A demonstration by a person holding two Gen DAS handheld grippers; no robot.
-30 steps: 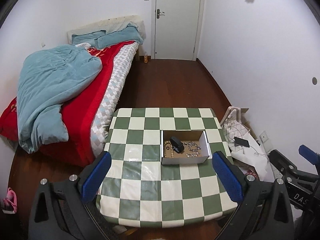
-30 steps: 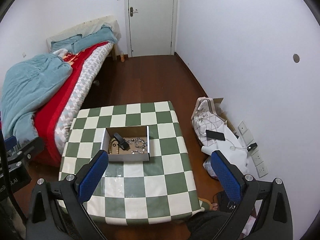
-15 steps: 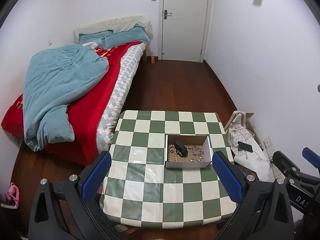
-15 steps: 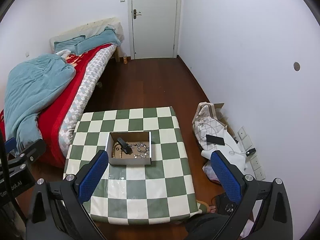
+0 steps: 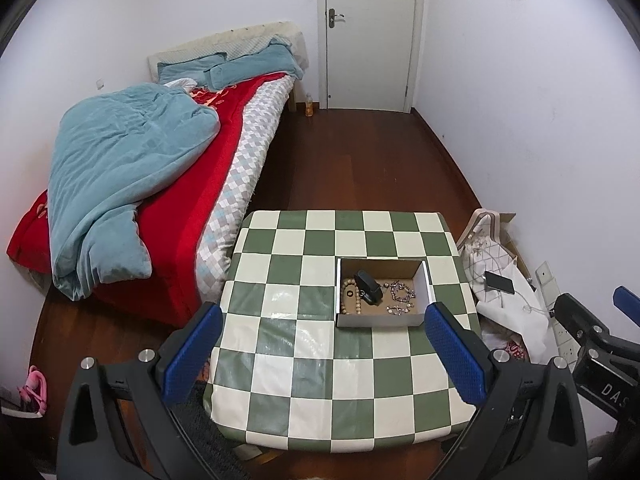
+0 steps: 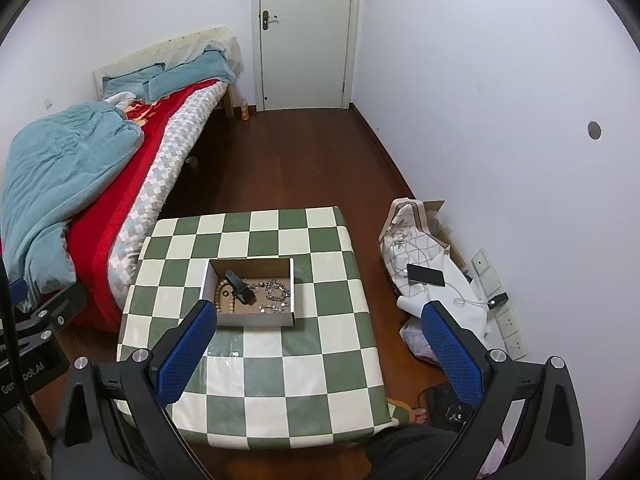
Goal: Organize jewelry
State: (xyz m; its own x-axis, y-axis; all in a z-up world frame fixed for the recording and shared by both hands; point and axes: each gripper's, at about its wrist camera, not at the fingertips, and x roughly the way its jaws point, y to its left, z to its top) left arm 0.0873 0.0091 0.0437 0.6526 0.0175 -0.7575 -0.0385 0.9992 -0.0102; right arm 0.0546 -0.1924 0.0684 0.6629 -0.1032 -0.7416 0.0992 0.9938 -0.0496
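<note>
A shallow cardboard box (image 5: pixel 418 322) (image 6: pixel 256 320) rests on the green-and-white checked table (image 5: pixel 320 380) (image 6: pixel 280 380). Inside lie a wooden bead bracelet (image 5: pixel 349 300) (image 6: pixel 221 300), a small black object (image 5: pixel 368 290) (image 6: pixel 240 288) and silver chain jewelry (image 5: pixel 400 296) (image 6: pixel 276 294). My left gripper (image 5: pixel 320 352) and my right gripper (image 6: pixel 320 344) both hover high above the table's near side, open, with nothing between their blue pads. The right gripper's body also shows at the edge of the left wrist view, and the left one's at the edge of the right wrist view.
A bed (image 5: pixel 192 168) with a red cover and a teal quilt (image 5: pixel 120 172) stands left of the table. A white bag (image 6: pixel 416 248) with a phone (image 6: pixel 426 275) on it lies by the right wall. A person's bare foot (image 6: pixel 416 414) shows under the table's edge. A closed door (image 5: pixel 370 32) is at the back.
Both grippers have risen and pulled back from the table, so the box and table look smaller and lower in both views. Both stay open.
</note>
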